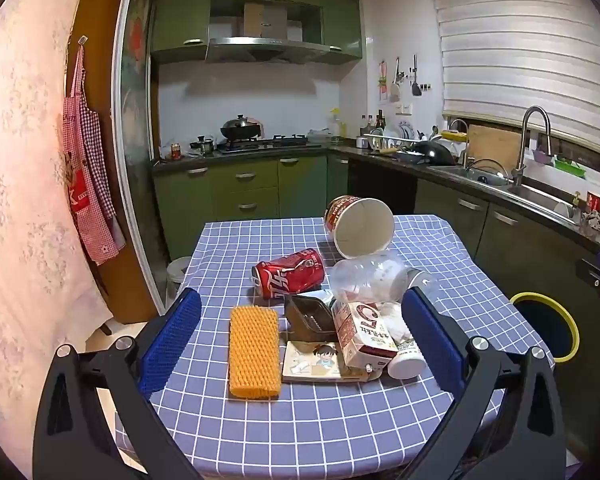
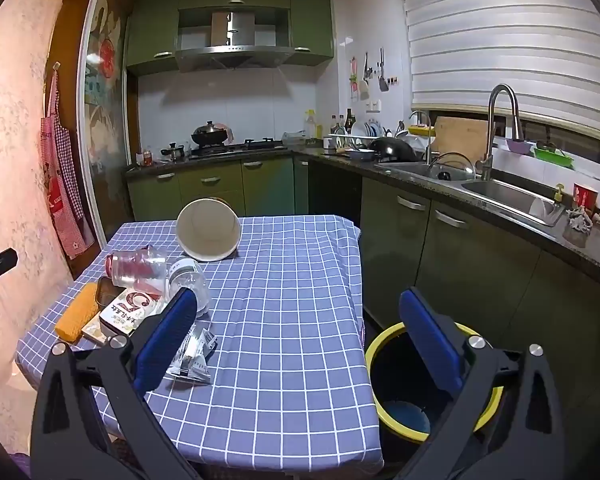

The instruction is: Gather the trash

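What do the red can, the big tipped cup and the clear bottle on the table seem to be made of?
Red can: likely thin metal, glossy print with highlights.
Big tipped cup: probably paper, matte white inside with a seam.
Clear bottle: thin transparent plastic, crumpled.

On the counter (image 1: 300, 420): one red can (image 1: 290, 272), one paper cup (image 1: 360, 226), one carton (image 1: 362, 334), one orange sponge (image 1: 254, 350).

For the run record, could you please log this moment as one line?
stage: start | left gripper: open, empty | right gripper: open, empty | trash: on table | bin: right of table
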Motion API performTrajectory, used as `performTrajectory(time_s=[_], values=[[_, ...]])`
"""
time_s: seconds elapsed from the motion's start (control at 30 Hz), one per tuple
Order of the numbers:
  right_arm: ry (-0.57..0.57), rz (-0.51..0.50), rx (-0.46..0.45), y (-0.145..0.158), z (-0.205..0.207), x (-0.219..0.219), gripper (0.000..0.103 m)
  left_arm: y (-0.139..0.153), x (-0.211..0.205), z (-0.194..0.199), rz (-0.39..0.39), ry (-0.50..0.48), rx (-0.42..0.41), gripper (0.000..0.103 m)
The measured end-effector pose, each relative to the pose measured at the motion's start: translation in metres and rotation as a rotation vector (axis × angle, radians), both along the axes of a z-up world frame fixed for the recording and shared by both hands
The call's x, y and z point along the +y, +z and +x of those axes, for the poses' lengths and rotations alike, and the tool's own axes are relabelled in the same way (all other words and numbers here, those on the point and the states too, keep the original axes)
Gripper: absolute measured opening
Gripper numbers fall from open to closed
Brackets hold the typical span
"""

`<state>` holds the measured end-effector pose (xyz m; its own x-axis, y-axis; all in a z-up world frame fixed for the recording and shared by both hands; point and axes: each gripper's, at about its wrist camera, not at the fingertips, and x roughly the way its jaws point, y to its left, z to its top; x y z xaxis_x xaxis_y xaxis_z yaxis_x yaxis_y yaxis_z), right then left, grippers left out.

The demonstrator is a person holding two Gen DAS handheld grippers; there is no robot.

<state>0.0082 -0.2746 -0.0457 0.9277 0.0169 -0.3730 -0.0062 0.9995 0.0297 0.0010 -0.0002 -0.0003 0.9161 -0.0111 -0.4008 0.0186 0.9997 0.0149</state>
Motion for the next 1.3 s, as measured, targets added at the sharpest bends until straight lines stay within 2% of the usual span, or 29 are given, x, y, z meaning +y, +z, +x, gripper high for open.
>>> performTrajectory(time_s=[0.13, 0.17, 0.23, 0.37, 0.67, 1.3], values=[[-0.001, 0.001, 0.004, -0.001, 0.001, 0.000, 0.096, -0.001, 0.001, 0.002, -0.014, -0.016, 0.006, 0.099], [-0.002, -0.002, 0.005, -0.001, 0.001, 0.000, 0.096, -0.004, -0.003, 0.002, 0.011, 0.011, -0.003, 0.099], [-0.003, -0.003, 0.006, -0.001, 0.002, 0.001, 0.096, -0.005, -0.004, 0.002, 0.012, 0.009, -0.003, 0.099], [-0.003, -0.002, 0.007, -0.017, 0.007, 0.003, 0.096, -0.006, -0.005, 0.000, 0.011, 0.007, -0.002, 0.099], [-0.004, 0.004, 0.013, -0.007, 0.005, 0.001, 0.096, -0.008, -0.002, 0.006, 0.018, 0.004, 0.014, 0.099], [-0.004, 0.006, 0.016, -0.011, 0.007, 0.002, 0.096, -0.008, -0.006, 0.004, 0.024, -0.005, 0.019, 0.099]])
